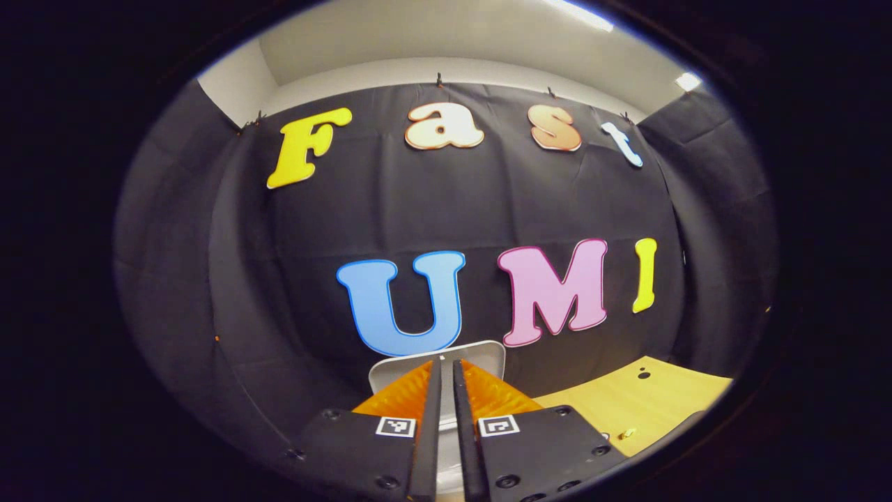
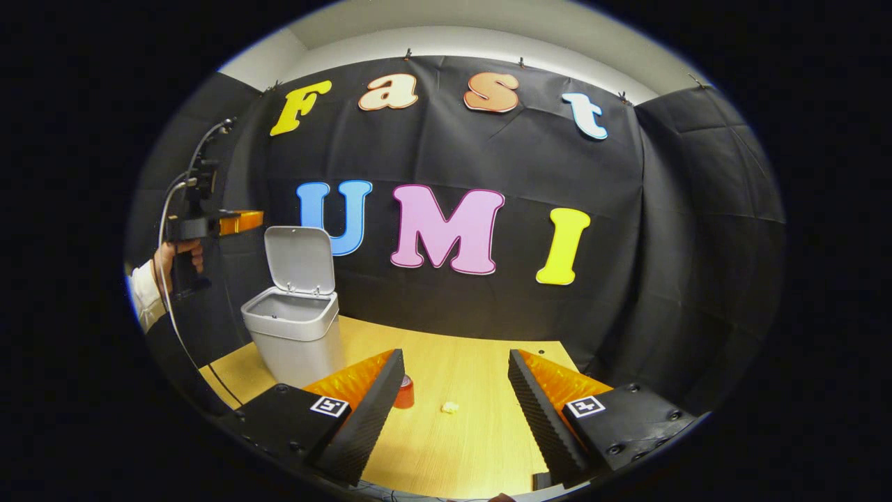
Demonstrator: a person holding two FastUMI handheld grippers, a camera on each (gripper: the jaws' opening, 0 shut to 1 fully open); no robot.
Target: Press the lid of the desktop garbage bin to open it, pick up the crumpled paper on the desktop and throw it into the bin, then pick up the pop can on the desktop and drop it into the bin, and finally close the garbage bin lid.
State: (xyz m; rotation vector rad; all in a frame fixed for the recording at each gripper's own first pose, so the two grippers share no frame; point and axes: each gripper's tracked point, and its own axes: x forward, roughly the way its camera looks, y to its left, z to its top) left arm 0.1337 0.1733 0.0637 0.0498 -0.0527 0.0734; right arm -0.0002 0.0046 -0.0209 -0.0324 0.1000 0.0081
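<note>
I see the garbage bin (image 2: 296, 333) standing on the wooden desktop (image 2: 460, 446), close to the black cloth wall (image 2: 627, 230). Its lid (image 2: 301, 259) is up, tilted back behind the open mouth, and I cannot tell what is inside. In front of the bin and a little to its right lies the pop can (image 2: 403, 392), partly hidden behind a finger of my right gripper (image 2: 451, 404). Further right of the bin, just beyond the can, is the small crumpled paper (image 2: 450, 407), alone on the wood. My right gripper hovers above the desktop on the near side of the bin, its fingers wide apart, holding nothing.

To the left of the bin, higher than its lid, a hand (image 2: 174, 256) holds my left gripper (image 2: 240, 222). In the left gripper view, the left gripper (image 1: 447, 380) has its fingers together, with only a thin slit between them and nothing clamped. Just past their tips I see the raised lid (image 1: 446, 359).
</note>
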